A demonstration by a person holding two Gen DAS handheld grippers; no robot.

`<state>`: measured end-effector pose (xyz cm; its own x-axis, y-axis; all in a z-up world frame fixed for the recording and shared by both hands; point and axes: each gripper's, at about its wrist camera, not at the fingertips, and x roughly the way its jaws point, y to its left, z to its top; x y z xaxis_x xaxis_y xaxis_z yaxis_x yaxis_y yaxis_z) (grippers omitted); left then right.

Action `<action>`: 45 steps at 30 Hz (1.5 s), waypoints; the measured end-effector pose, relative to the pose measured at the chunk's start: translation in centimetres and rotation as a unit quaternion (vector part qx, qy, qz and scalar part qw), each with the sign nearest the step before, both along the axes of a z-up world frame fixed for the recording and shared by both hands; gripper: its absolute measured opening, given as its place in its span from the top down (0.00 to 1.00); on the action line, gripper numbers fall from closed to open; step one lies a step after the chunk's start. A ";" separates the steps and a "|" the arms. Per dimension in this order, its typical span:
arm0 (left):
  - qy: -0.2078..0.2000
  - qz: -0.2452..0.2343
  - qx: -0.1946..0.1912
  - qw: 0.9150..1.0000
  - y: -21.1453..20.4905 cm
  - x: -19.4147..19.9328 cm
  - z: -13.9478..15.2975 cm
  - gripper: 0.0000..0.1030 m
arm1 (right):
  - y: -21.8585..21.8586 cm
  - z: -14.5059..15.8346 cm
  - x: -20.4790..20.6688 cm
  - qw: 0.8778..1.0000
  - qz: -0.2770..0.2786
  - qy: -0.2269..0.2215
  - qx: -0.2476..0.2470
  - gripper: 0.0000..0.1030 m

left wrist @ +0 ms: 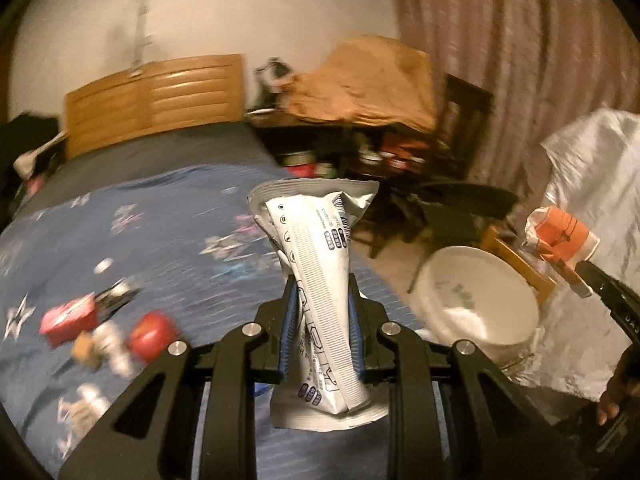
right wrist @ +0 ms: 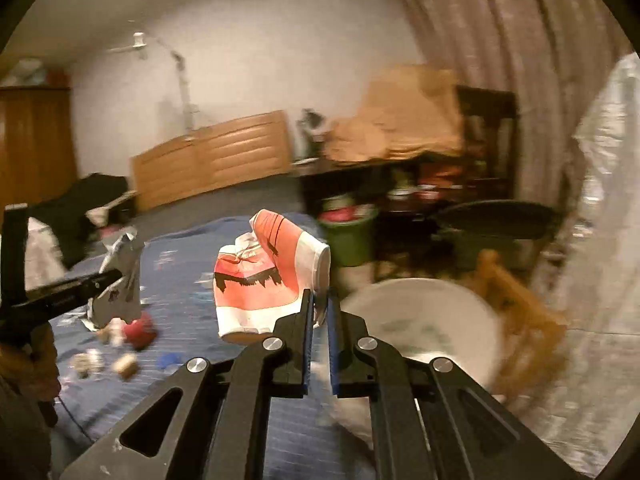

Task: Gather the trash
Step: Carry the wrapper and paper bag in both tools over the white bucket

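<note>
Mid-task: left gripper (left wrist: pixel 323 280) is clamping a white wrapper (left wrist: pixel 316 280), right gripper (right wrist: pixel 320 300) is pinching an orange-white carton (right wrist: pixel 264 276) over the white basin (right wrist: pixel 424 320) at 3 o'clock, small litter (left wrist: pixel 108 332) waiting on the bedspread (left wrist: pixel 180 240) at 9 o'clock.

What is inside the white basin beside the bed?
The white basin looks mostly bare inside, showing a faint green print on its bottom. Motion blur hides any small contents, and in the right wrist view the right gripper covers its near-left rim.
</note>
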<state>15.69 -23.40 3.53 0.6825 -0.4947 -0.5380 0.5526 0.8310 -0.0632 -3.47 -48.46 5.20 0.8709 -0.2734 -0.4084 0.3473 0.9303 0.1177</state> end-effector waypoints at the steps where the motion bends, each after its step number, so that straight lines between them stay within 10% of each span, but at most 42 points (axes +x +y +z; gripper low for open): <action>1: -0.002 -0.013 0.005 1.000 -1.8 -0.1 -0.1 0.79 | -1.2 -0.3 -0.3 1.000 -0.014 0.005 -0.002 0.92; 17: -0.011 -0.145 0.080 0.986 -21.8 -1.9 -4.4 0.79 | -13.0 -2.8 1.9 0.986 -0.117 0.106 -0.050 0.92; 45: 0.016 -0.153 0.124 0.980 -24.4 0.0 -8.5 0.79 | -12.8 -6.6 8.4 0.978 -0.100 0.167 -0.075 0.92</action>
